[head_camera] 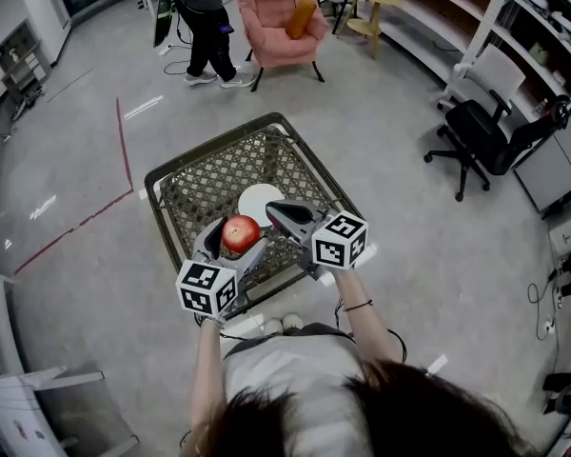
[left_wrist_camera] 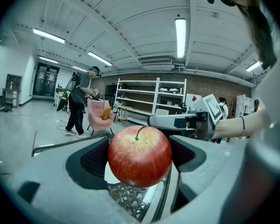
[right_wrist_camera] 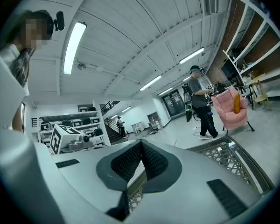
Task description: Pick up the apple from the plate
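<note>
Now the left tongs (head_camera: 236, 242) are clamped on the red apple (head_camera: 241, 231), one jaw on each side of it, stem up. In the left gripper view the apple sits between the jaws with the white plate (head_camera: 261, 198) showing below it, inside the wire-mesh basket (head_camera: 209, 144). The right tongs (head_camera: 274, 209) are pressed together with nothing between them, just beside the apple and over the plate's near edge. Farther back on the floor stands a pink armchair (head_camera: 278, 19), with a person (head_camera: 206, 22) next to it.
</note>
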Motion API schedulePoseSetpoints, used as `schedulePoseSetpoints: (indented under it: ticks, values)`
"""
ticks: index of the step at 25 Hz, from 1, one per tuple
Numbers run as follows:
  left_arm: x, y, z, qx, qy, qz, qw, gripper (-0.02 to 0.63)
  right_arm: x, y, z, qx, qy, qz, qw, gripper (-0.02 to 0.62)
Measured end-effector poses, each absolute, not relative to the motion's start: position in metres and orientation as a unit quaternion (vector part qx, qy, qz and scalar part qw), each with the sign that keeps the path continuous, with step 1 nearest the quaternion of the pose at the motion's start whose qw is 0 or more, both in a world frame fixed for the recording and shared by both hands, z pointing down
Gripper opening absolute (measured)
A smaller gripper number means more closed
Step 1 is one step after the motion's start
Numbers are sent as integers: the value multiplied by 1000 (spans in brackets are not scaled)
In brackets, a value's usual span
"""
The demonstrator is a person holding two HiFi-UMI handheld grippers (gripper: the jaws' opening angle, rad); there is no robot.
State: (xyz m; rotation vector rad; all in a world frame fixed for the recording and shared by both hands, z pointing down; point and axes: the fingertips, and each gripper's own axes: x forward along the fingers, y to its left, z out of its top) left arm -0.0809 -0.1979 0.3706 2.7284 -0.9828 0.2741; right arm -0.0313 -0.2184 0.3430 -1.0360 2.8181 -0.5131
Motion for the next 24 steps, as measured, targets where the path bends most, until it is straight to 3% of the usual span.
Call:
schedulePoseSetpoints:
  ticks: [24]
  values:
    - [-84, -203, 369, 932, -336, 93, 102, 402, -28, -218, 341, -346, 923, -158, 55, 9]
